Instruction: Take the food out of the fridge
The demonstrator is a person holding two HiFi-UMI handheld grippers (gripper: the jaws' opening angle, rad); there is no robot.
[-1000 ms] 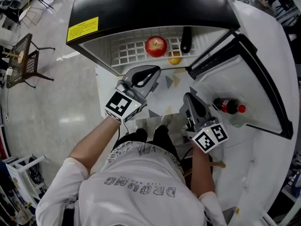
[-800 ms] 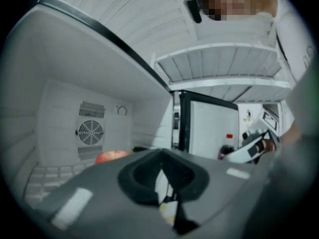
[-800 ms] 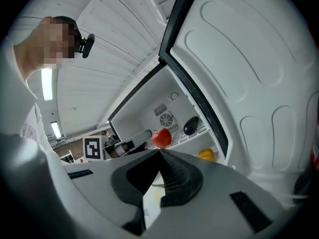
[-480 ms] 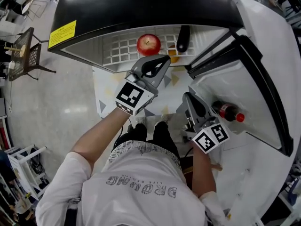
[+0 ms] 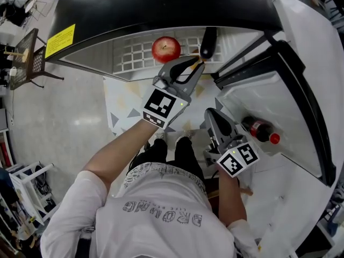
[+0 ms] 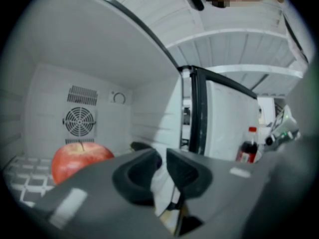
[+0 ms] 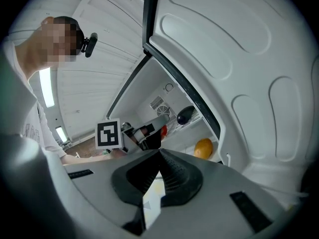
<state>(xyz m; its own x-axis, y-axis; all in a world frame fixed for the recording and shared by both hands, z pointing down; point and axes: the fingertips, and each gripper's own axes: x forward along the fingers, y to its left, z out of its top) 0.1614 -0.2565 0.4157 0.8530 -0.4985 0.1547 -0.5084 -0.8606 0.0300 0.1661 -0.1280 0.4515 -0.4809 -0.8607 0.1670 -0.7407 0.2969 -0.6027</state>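
The small fridge with the black top (image 5: 161, 4) stands open, its white door (image 5: 301, 52) swung out across the right side of the head view. The food is inside, on the white wire shelf (image 5: 131, 58) near the top centre of that view: a round red apple (image 5: 166, 49), large at the lower left of the left gripper view (image 6: 79, 159), a dark glossy aubergine-shaped thing (image 5: 208, 42) to its right, and a rounded orange-yellow fruit (image 7: 203, 148) that shows right of centre in the right gripper view, below the dark one (image 7: 185, 114). The left tongs (image 5: 194, 63) reach up to the shelf's front edge, just right of the apple and not touching it; their jaws have just been opening and stand a little spread (image 6: 163, 156), with nothing between them. The right tongs (image 5: 210, 116) hang lower, in the middle of the head view beside the door, tips pressed together on nothing (image 7: 159, 153). A dark cola bottle with a red cap (image 5: 259, 129) lies in the door's shelf at centre right.
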